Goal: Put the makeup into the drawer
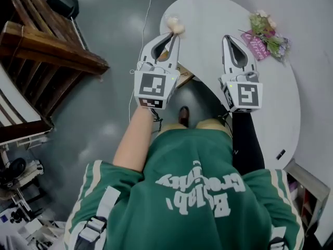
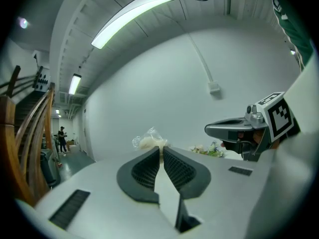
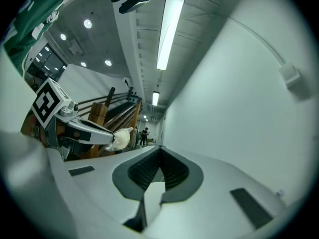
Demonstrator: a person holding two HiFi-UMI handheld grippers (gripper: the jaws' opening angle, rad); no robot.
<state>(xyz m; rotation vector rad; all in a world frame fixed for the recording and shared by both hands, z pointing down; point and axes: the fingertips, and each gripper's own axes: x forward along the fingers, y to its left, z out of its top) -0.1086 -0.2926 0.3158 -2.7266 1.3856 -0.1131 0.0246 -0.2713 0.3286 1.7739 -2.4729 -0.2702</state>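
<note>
- Makeup (image 1: 174,24), a small cream puff in clear wrap, is pinched at the tips of the left tongs (image 1: 175,34), at 12 o'clock from that gripper's marker cube. The left gripper view shows the jaws closed on the wrap, with the puff bulging just beyond the tips.
- Right tongs (image 1: 227,38) are together with nothing between them. They are held beside the left pair, at its 3 o'clock.
- Both pairs point level, and from the head view they show against the near part of the white table (image 1: 208,9).
- Progress, as I judge it: step 1, the pickup, is done. The makeup is in the air and rests on nothing.
- What is left is most of the task: carrying the puff to the drawer, getting the drawer open, setting the puff inside and letting go.
- No open drawer shows in any view. A grey-framed unit (image 1: 307,184) at 4 o'clock in the head view may hold it, but I cannot tell.
- Flowers (image 1: 268,35) lie on the table at 2 o'clock with a pink card (image 1: 255,43) touching them. Wooden stairs (image 1: 47,46) stand at 10 o'clock, well apart from the tongs.
</note>
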